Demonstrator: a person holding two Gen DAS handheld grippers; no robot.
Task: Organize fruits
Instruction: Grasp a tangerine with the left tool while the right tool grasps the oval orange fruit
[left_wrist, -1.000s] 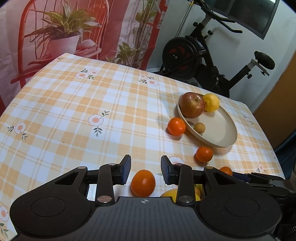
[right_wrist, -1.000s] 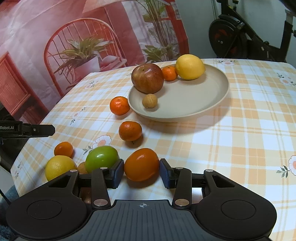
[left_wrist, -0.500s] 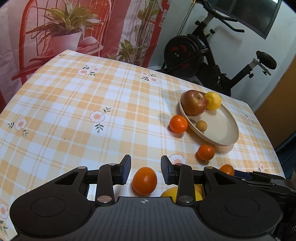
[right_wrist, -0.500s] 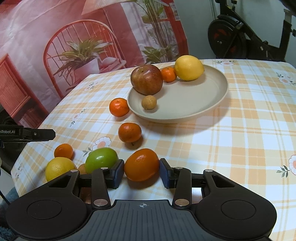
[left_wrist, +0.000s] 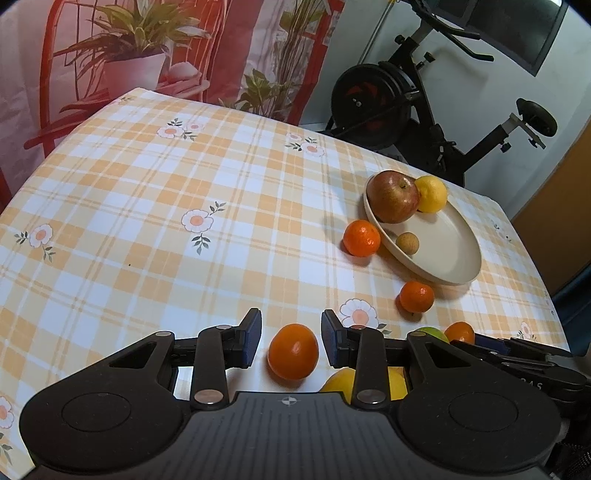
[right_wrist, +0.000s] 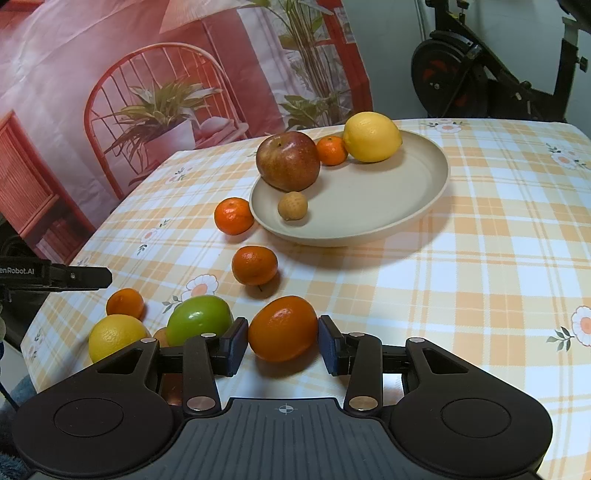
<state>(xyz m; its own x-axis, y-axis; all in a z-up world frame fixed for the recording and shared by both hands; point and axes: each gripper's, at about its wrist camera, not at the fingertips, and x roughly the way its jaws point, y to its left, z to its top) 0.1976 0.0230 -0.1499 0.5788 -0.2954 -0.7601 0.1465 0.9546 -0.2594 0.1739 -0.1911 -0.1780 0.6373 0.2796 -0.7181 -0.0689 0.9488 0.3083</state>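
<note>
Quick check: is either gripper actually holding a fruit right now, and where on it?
Neither. The left gripper brackets an orange with gaps on both sides. The right gripper brackets a larger orange at its widest part; whether the pads touch cannot be told.

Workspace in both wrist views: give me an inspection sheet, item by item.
Surface: checked tablecloth.
Job's things: plate holds red apple, lemon, mandarin, small tan fruit; loose beside it: green apple, second lemon, several oranges.
Clutter: nothing seen.
Grippers: right hand-held gripper open around large orange; left hand-held gripper open.
Cables: nothing seen.
Surroundings: exercise bike, printed backdrop.
</note>
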